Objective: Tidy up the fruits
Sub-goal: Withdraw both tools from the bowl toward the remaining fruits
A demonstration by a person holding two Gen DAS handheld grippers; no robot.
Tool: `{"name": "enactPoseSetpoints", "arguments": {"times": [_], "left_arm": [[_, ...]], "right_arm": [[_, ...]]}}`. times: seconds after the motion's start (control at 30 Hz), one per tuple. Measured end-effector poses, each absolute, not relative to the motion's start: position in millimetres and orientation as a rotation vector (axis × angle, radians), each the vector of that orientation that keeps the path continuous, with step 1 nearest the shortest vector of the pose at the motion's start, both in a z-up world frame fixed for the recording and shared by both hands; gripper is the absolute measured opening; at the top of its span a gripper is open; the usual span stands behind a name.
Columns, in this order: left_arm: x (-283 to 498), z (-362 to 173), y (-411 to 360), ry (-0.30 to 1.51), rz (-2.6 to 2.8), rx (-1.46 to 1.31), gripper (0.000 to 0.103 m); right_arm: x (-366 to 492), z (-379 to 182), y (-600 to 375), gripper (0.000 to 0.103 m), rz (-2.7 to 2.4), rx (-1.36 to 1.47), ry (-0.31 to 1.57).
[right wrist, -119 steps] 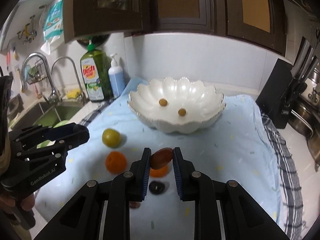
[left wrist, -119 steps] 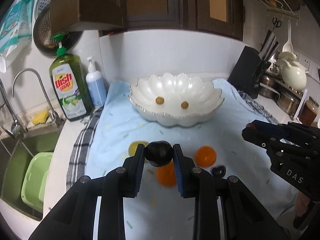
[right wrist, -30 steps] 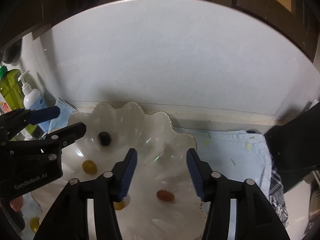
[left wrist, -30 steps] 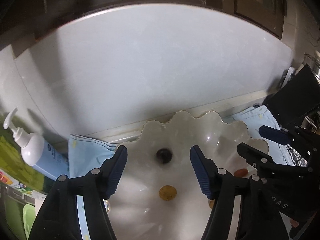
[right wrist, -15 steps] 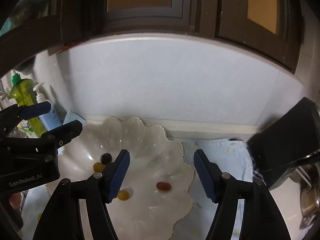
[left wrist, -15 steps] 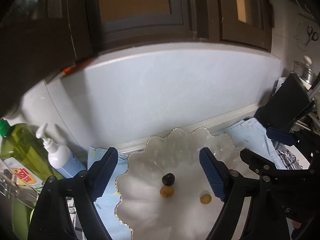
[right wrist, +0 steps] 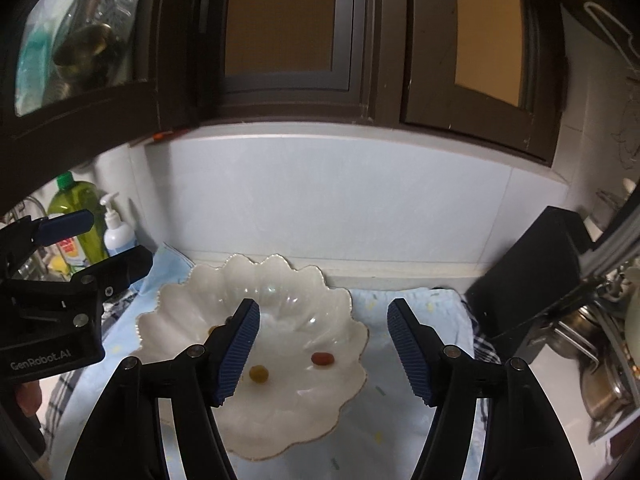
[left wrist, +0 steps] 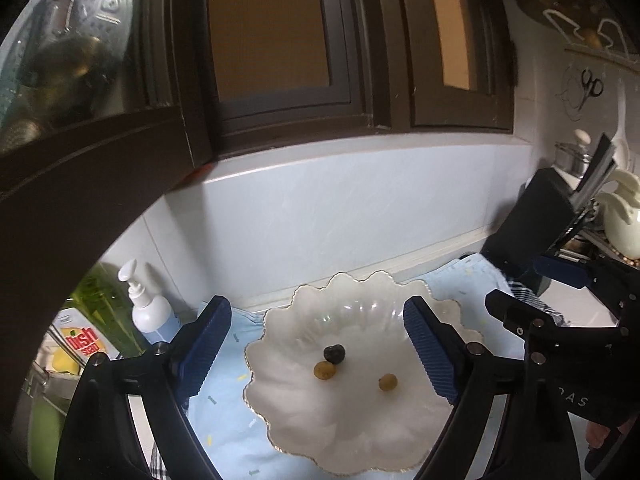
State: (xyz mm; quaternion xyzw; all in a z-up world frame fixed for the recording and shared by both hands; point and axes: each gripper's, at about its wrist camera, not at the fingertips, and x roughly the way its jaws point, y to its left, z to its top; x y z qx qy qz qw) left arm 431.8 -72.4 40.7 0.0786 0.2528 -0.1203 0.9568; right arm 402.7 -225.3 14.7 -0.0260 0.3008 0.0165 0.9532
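Both units have pulled back and up vs. half a sec ago; bowl sits lower and smaller in each view, more cabinet showing. Dark fruit and red-brown fruit, clamped 4 s ago, now lie in the bowl.

Near: left hand-held gripper released, jaws spread wide, nothing between them, above the scalloped white bowl. Right hand-held gripper likewise released and empty, above the bowl's right half.

Bowl contents, left wrist view: dark fruit touching an olive-yellow fruit just in front of it; second olive-yellow fruit apart, to the right. Right wrist view adds red-brown fruit on the right side of the bowl floor, apart from the rest. Four pcs in total.

Bowl stands on light blue cloth over a checked cloth on the table.

Far: white pump bottle and green dish soap bottle at left by the wall; black knife block at right; dark wood cabinets overhead.
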Motion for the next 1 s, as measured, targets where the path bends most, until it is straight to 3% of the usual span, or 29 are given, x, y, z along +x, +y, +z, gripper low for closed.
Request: {"name": "enactPoseSetpoints", "arguments": {"times": [1.0], "left_arm": [[278,61,-32,0.434,-0.213,0.125,0.092]], "right_arm": [[260,55,-196,0.067,0.098,-0.074,0.449]]}}
